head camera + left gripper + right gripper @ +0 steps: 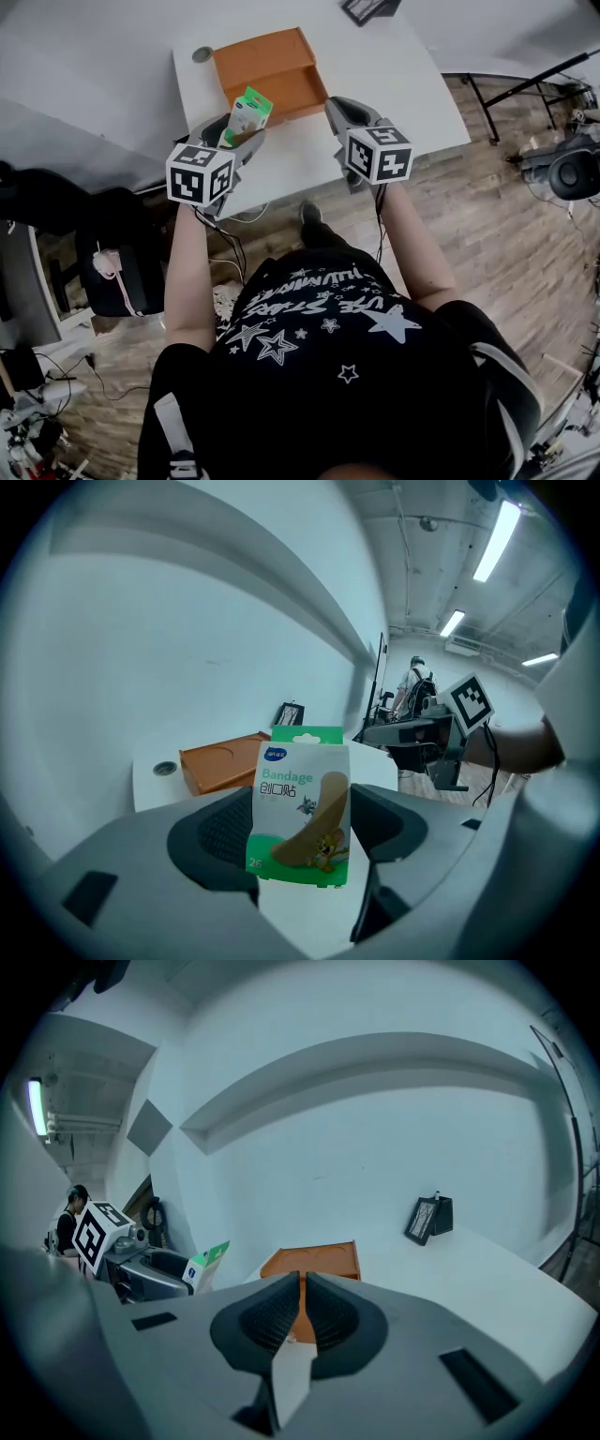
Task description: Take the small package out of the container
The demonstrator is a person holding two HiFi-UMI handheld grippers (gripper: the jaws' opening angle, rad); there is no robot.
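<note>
Could lose the bandage package (249, 111) from here. Pinched in the left gripper (242, 139) only across its lower part, at the left and right sides, with most of the thin card standing free above the jaws. Likely to bow, pivot or slide out under a quick swing or any slackening of the squeeze. Could also catch on the near wall of the orange container (272, 61) if brought down without first drawing back toward the body. Would then land on the white desk (394, 84) or, worse, go past its near edge onto the wooden floor (487, 216).

Judged as out of the container: hangs above the near left corner in the head view, clear of the tray, upright, printed face toward the left gripper view's camera. Jaws closed in on it from both sides, no further than the package allows.

Right gripper (342, 105): holding nothing, jaws drawn together to a thin slit with only the container's orange showing through. Poised over the desk just off the container's near right corner, apart from the package.

Both forearms (187, 272) stretched forward and roughly parallel, the left gripper a little nearer the body. Best to carry the package straight back and set it on bare desk under a steady squeeze.
</note>
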